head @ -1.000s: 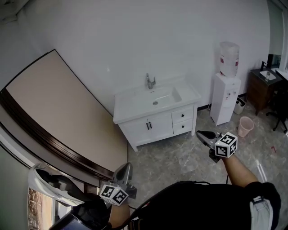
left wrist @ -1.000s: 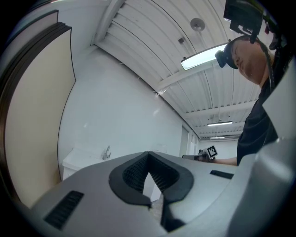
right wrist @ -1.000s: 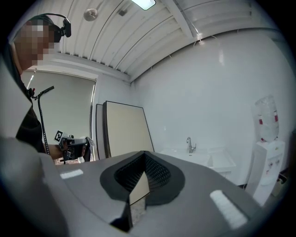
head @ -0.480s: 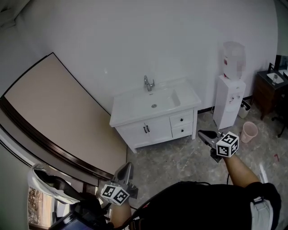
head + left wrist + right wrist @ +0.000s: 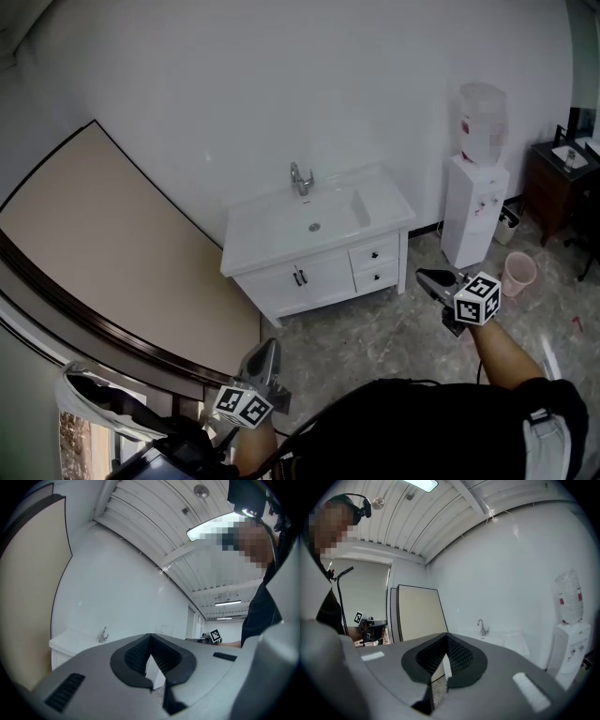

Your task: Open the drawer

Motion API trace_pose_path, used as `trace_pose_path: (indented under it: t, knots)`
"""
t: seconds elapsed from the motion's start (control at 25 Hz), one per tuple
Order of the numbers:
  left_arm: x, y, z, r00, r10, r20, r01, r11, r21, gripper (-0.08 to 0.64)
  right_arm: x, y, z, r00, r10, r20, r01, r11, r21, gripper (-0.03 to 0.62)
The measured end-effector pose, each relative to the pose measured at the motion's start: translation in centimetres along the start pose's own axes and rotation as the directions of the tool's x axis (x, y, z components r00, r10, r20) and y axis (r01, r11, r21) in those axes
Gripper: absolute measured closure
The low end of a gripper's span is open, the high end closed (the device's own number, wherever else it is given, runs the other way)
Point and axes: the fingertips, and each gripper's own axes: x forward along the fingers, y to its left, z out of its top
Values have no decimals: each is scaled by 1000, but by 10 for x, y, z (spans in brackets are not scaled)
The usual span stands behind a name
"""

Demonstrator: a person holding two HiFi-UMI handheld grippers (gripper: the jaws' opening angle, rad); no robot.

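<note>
Edged nearer the white sink cabinet (image 5: 314,258), its two drawers (image 5: 373,253) shut. Left gripper (image 5: 264,349) and right gripper (image 5: 427,277) both pressed together, empty, well apart from the cabinet.

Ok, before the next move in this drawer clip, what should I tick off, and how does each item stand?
1. Drawers in sight: ok; the upper drawer and lower drawer show on the cabinet, both closed.
2. Which drawer is meant: cannot tell.
3. Nothing in the right hand-held gripper: ok; jaws together, nothing between them.
4. Nothing in the left hand-held gripper: ok; jaws together.
5. Jaws open for a grasp: not ok; both are shut.
6. Close enough to the drawers: not ok; both grippers are well short of the cabinet, with floor between.
</note>
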Motion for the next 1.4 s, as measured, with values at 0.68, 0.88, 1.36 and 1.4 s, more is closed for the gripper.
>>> trace_pose_path:
  t: [0.68, 0.88, 1.36, 1.4]
  knots:
    - [34, 172, 57, 989, -149, -2, 149, 989, 14, 565, 155, 30, 35, 993, -113, 37, 114, 993, -29, 594]
    - [32, 222, 65, 989, -147, -5, 147, 989, -4, 565, 200, 39, 37, 992, -126, 28, 127, 991, -29, 594]
    - [49, 284, 60, 993, -121, 2, 121, 992, -37, 565, 268, 24, 34, 996, -89, -1, 89, 995, -40, 594]
    - [56, 282, 60, 993, -118, 2, 118, 992, -41, 565, 269, 16, 34, 996, -86, 0, 86, 996, -37, 594]
